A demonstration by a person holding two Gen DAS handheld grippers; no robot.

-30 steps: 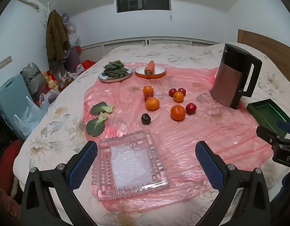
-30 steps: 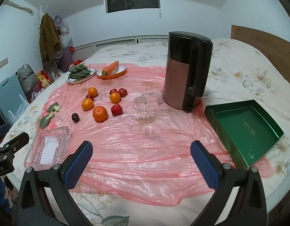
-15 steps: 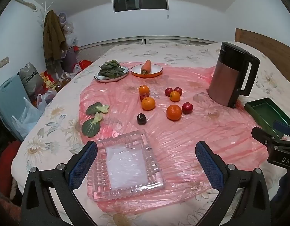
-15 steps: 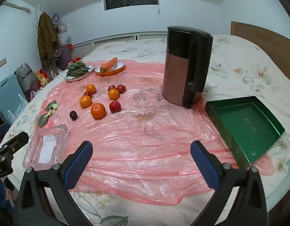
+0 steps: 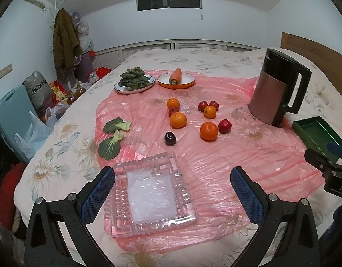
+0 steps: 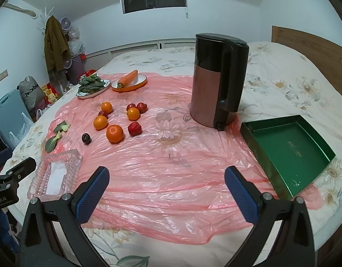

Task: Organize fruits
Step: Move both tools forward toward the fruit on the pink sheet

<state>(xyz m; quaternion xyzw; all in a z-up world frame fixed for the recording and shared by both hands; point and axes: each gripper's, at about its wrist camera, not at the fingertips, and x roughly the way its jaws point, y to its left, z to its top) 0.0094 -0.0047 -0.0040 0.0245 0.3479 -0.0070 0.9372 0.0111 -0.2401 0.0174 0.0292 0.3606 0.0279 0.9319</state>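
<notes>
Several oranges [image 5: 178,119] [image 6: 114,133], small red fruits [image 5: 224,126] [image 6: 134,128] and one dark plum [image 5: 170,138] [image 6: 86,138] lie loose on a pink plastic sheet [image 5: 215,155] over a bed. A clear glass dish [image 5: 148,191] [image 6: 53,174] sits at the near left, empty. My left gripper [image 5: 172,192] hangs open above that dish, holding nothing. My right gripper [image 6: 166,189] is open over bare pink sheet, well short of the fruit. An empty green box lid [image 6: 288,151] [image 5: 315,133] lies at the right.
A tall brown and black kettle [image 6: 217,82] [image 5: 277,89] stands right of the fruit. At the back are a plate of greens [image 5: 134,81] and an orange dish with a carrot [image 5: 176,79]. Two loose green leaves [image 5: 113,138] lie left of the fruit. Bags clutter the floor at left.
Both grippers have drawn back slightly toward the near bed edge; the scene sits a little farther away. Nothing on the bed has moved, and both stay open.
</notes>
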